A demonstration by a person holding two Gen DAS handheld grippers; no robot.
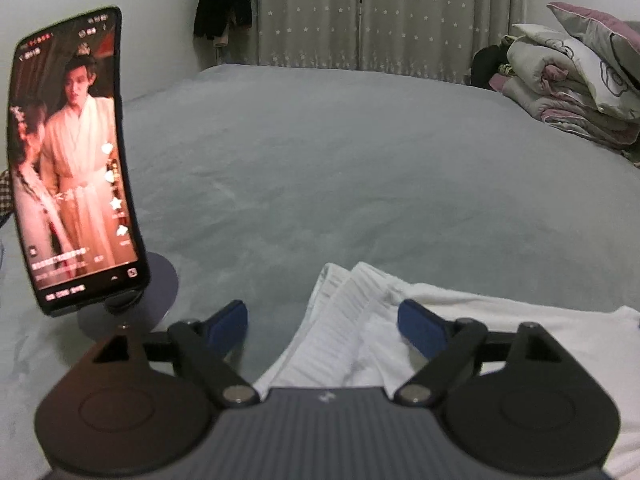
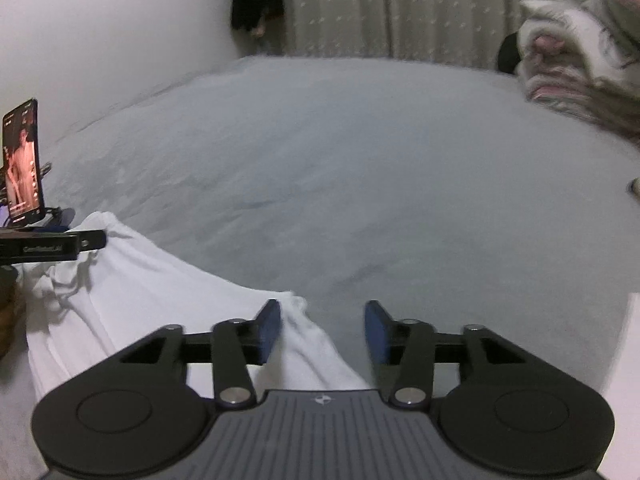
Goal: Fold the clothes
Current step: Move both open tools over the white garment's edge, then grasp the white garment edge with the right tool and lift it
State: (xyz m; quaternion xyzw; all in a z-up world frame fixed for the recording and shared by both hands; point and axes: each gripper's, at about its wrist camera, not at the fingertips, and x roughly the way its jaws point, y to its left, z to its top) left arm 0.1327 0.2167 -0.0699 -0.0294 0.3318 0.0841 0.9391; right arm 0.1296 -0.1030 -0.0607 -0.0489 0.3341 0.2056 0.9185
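Both grippers, left [image 1: 322, 326] and right [image 2: 323, 330], hang spread and empty over the white garment [image 2: 132, 280] on the bed [image 1: 320, 160]; next, I'd guess, pinch an edge for 1 more fold.

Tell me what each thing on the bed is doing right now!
Left gripper: open, white cloth lying loose between its fingers.
Right gripper: open, holding nothing.
White garment: lying on the bed, partly folded, rumpled.
Phone: upright on its stand, screen on, playing a video.
Quilts: piled up.
Curtains: closed.
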